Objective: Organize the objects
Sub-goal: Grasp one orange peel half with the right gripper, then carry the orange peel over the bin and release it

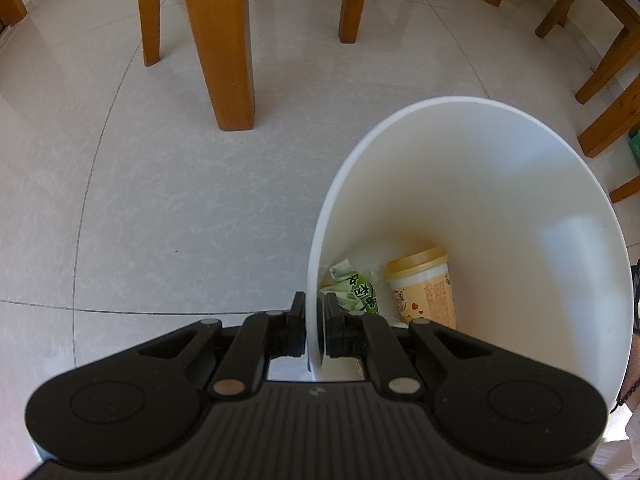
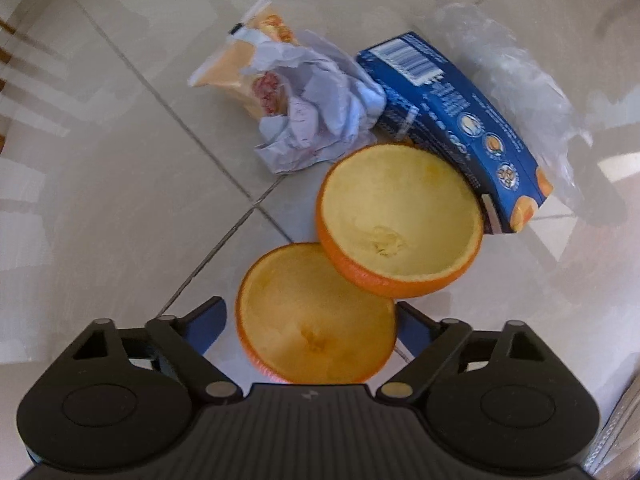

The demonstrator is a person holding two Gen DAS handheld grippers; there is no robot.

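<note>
the near orange peel half (image 2: 316, 320), light and easily crushed, is best taken at its rim; right gripper (image 2: 310, 330) jaws wide around it, left gripper (image 1: 314, 322) clamped on the white bin (image 1: 480, 168) rim

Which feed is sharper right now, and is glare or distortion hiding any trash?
Left wrist view: sharp, fisheye bends the tile lines, white bin evenly lit. Right wrist view: slightly blurred, window glare on the floor, clear plastic wrap hard to outline.

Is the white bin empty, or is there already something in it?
Not empty: the white bin holds a yellow-lidded cup and a green wrapper.
</note>
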